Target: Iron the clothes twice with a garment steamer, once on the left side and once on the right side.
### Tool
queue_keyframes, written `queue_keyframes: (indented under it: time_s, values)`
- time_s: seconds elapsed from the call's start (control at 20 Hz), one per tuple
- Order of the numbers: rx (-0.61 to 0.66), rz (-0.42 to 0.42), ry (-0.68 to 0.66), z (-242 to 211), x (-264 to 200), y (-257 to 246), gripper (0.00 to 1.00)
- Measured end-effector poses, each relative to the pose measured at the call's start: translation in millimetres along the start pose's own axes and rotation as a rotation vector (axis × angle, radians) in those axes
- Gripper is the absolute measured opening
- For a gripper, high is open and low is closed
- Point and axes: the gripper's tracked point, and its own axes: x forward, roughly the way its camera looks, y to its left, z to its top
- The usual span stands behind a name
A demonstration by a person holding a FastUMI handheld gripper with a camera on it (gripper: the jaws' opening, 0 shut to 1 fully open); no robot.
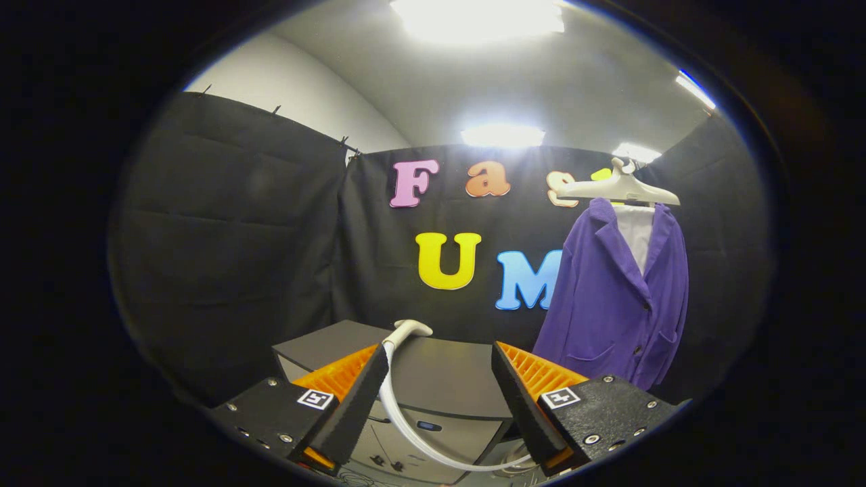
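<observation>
Nearest me, my gripper (440, 392) hangs released, fingers spread and empty. Far right, the purple jacket (612, 304) hangs on its hanger (619, 188), likely so both sides stay reachable. On the counter (440, 372) just ahead lies the steamer head (408, 331), hose (406, 426) trailing near.

Purple jacket (612, 304) soft matt cloth; hanger (619, 189) smooth white plastic; steamer hose (413, 426) glossy; fingers (352, 406) rough black pads.

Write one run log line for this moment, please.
gripper: open, empty | white steamer head with hose: on grey cabinet, just ahead | purple jacket: hanging on white hanger, untouched
</observation>
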Motion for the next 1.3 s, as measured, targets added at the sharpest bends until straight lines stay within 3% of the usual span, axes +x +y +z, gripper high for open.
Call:
queue_keyframes:
  time_s: [0.25, 0.7, 1.0, 1.3]
  values:
    - [0.081, 0.01, 0.081, 3.5, 51.1, 4.9, 0.95]
    - [0.236, -0.071, 0.213, -5.8, 204.9, 14.0, 0.94]
    - [0.335, -0.088, 0.394, -47.0, 305.6, 41.0, 0.96]
    - [0.391, -0.114, 0.621, -116.9, 362.1, 63.6, 0.96]
